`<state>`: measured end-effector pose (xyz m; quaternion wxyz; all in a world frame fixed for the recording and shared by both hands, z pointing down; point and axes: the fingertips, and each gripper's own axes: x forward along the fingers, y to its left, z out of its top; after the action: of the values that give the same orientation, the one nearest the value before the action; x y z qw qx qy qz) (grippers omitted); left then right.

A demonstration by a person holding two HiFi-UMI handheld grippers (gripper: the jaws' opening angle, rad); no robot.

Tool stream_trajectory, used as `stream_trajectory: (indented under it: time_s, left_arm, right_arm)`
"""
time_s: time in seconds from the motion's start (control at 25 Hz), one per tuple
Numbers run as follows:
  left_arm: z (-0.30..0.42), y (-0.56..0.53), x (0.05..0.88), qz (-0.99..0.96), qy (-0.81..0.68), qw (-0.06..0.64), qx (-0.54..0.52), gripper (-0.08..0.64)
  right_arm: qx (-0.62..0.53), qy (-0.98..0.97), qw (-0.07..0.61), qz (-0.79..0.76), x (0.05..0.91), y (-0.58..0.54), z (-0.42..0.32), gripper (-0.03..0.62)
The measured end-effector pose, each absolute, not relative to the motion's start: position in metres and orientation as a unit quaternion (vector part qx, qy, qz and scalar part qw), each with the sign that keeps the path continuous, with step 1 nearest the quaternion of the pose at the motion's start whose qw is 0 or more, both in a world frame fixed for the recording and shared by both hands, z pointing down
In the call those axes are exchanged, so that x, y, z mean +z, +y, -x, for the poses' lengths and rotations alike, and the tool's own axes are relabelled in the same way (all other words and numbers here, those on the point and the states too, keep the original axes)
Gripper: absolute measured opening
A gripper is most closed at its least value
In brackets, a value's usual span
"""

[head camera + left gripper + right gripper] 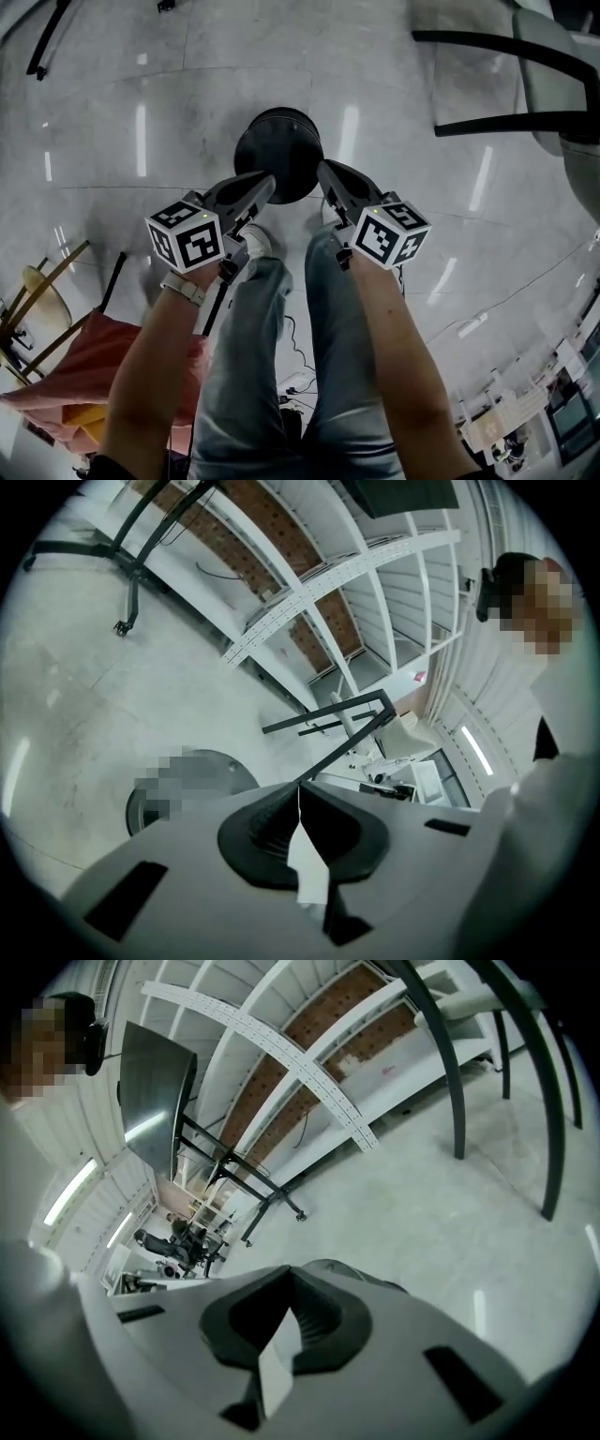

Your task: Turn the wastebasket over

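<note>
Closest in, the person's blue-jeaned legs point(281, 375) fill the bottom of the head view. Just past them the left tool point(265, 183) has its grey jaws pressed together on nothing, and the right tool point(323, 171) is squeezed tight and empty too. Their tips flank the near edge of the round black wastebasket point(278, 150), which stands on the glossy pale floor point(141, 112).

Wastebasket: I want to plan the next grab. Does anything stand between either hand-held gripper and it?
Nothing visible does. The left hand-held gripper and the right hand-held gripper, both shut and empty, point at the wastebasket, which stands alone on the floor.
</note>
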<state>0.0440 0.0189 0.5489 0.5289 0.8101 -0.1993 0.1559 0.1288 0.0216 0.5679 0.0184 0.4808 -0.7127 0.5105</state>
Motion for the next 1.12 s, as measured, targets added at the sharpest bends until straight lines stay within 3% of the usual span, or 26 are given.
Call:
stream_trajectory:
  time_s: [0.48, 1.12]
  left_arm:
    - [-0.025, 0.032, 0.365, -0.858, -0.209, 0.456, 0.109, 0.014]
    - [-0.017, 0.043, 0.07, -0.926, -0.233, 0.286, 0.073, 0.014]
  right_arm:
    - [0.414, -0.768, 0.043, -0.487, 0.382, 0.037, -0.11, 0.009]
    - [0.299, -0.813, 0.024, -0.499, 0.103, 0.049, -0.105, 0.009]
